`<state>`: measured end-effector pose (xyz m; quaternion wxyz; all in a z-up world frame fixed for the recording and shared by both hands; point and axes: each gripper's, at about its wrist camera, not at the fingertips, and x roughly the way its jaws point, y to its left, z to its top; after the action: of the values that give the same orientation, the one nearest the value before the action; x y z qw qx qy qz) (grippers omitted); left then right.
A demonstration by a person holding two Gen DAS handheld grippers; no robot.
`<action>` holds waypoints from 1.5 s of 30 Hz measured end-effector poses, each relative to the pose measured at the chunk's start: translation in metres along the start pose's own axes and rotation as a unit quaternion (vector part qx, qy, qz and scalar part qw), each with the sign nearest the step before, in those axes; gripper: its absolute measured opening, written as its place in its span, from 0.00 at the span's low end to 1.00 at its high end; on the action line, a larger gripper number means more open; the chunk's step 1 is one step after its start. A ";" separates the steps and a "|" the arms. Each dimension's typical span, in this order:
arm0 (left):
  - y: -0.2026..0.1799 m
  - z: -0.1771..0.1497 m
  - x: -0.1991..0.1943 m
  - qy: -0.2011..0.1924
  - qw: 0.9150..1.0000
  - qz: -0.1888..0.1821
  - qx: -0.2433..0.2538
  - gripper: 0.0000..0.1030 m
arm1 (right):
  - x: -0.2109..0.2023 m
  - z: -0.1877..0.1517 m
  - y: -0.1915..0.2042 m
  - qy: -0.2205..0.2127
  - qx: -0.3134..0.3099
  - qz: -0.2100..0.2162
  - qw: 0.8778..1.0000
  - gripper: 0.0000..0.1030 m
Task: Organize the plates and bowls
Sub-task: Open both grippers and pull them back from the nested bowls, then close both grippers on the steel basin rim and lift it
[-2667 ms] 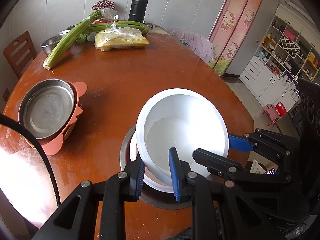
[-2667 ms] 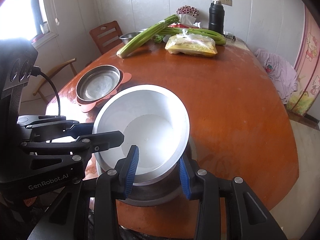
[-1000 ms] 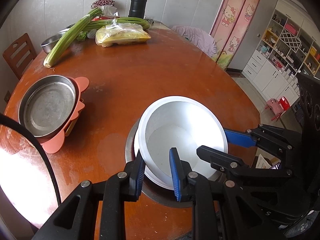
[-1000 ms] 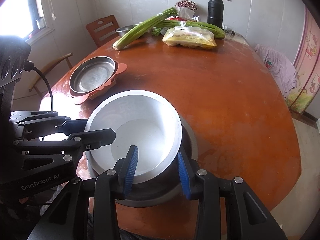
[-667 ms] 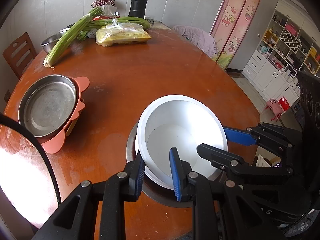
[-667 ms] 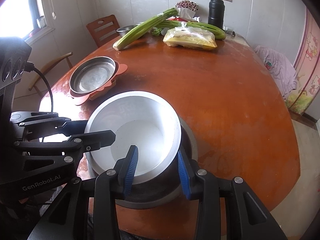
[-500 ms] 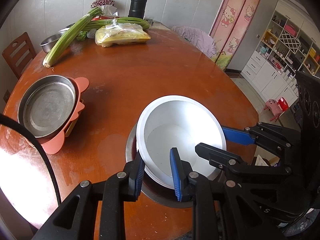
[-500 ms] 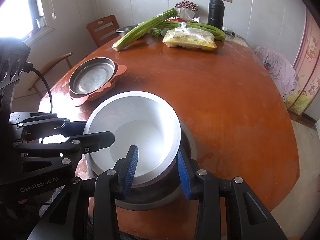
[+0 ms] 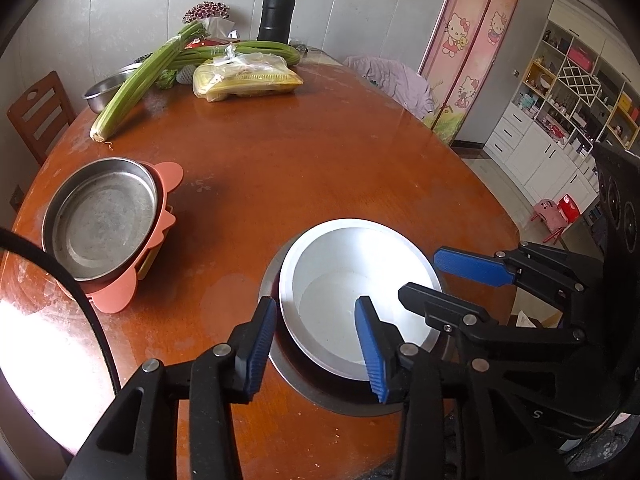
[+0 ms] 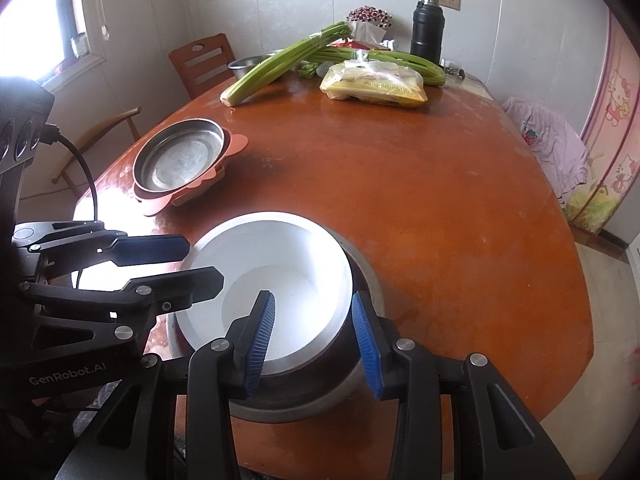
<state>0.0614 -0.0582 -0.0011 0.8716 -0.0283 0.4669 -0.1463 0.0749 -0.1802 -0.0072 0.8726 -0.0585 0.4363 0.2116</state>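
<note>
1. Stacking at the left edge of the round reddish-brown wooden table [image 9: 320,168] is seen first: a shallow round steel pan [image 9: 100,220] is set on a salmon-pink plastic plate with ear-shaped tabs [image 9: 164,176].
2. Behind it, at the far edge, a bunch of green celery stalks [image 9: 140,84], a clear bag of yellow food [image 9: 244,78] and a black flask [image 9: 276,16] are found.
3. Near the front edge, a white round bowl [image 9: 352,292] is nested, slightly tilted, inside a wider grey metal bowl [image 10: 360,384].
4. The left gripper [image 9: 316,344] has just been opening; its blue pads are spread either side of the white bowl's near-left rim and are not pressed on it.
5. The right gripper [image 10: 312,336] is set astride the right-hand rim, one pad inside the white bowl and one outside; whether the wall is pinched cannot be told.
</note>
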 end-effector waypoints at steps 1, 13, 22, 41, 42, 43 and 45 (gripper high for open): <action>0.000 0.000 -0.001 -0.001 1.000 0.001 0.000 0.41 | -0.001 0.000 0.000 -0.001 -0.001 -0.002 1.000 0.41; 0.004 0.002 -0.014 -0.029 1.000 0.012 -0.004 0.56 | -0.009 -0.001 -0.002 -0.016 0.003 -0.009 1.000 0.48; 0.004 0.004 -0.017 -0.042 0.999 0.027 -0.007 0.65 | -0.016 0.002 -0.007 -0.034 0.010 -0.027 0.999 0.53; 0.015 0.004 0.013 -0.009 0.999 0.021 -0.036 0.67 | 0.005 -0.009 -0.020 -0.010 0.037 -0.022 0.999 0.55; 0.014 0.004 0.014 -0.009 0.999 0.022 -0.036 0.67 | 0.006 -0.010 -0.021 -0.008 0.041 -0.021 0.999 0.55; 0.013 0.004 0.015 -0.008 0.999 0.023 -0.034 0.67 | 0.007 -0.010 -0.021 -0.006 0.044 -0.018 0.999 0.55; 0.012 0.003 0.016 -0.005 0.999 0.023 -0.032 0.67 | 0.009 -0.011 -0.022 -0.003 0.046 -0.015 0.999 0.55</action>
<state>0.0751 -0.0514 -0.0148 0.8760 -0.0462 0.4672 -0.1107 0.0808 -0.2008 -0.0229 0.8787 -0.0240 0.4421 0.1784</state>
